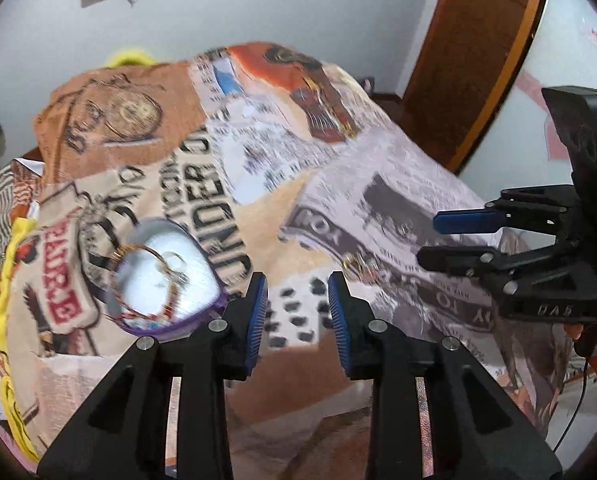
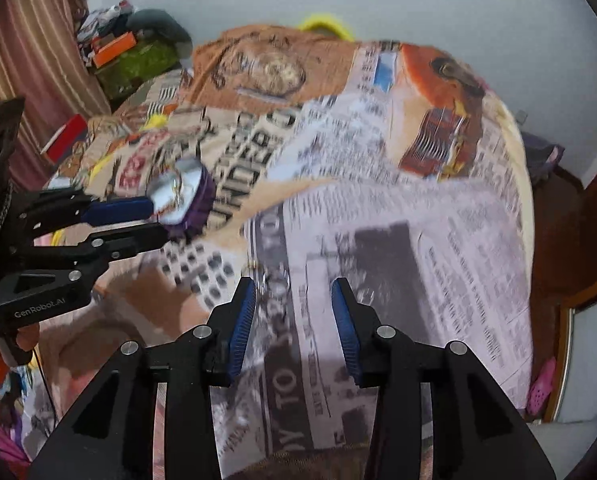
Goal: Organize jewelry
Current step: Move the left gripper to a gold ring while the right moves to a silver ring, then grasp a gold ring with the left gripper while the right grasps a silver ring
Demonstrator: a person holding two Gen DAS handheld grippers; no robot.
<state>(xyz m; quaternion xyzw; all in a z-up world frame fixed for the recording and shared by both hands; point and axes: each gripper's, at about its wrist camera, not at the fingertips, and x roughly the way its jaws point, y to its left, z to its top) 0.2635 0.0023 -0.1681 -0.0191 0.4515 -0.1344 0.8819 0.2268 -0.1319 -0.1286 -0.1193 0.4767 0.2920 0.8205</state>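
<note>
A purple jewelry box [image 1: 166, 280] with a white lining lies open on the printed bedspread [image 1: 258, 140], with gold bangles and small pieces inside; it also shows in the right wrist view [image 2: 182, 196]. Loose gold jewelry [image 1: 358, 262] lies on the newspaper print to the right, and in the right wrist view [image 2: 258, 270] just past the left fingertip. My left gripper [image 1: 297, 300] is open and empty, just right of the box. My right gripper [image 2: 294, 304] is open and empty above the cloth; it shows side-on in the left wrist view [image 1: 446, 240].
The bed is covered by a newspaper-print cloth [image 2: 418, 220]. A wooden door [image 1: 478, 40] stands at the right. Clutter and a green bag [image 2: 138, 60] sit at the far left by a striped curtain [image 2: 30, 40]. A pink shoe [image 2: 540, 390] lies on the floor.
</note>
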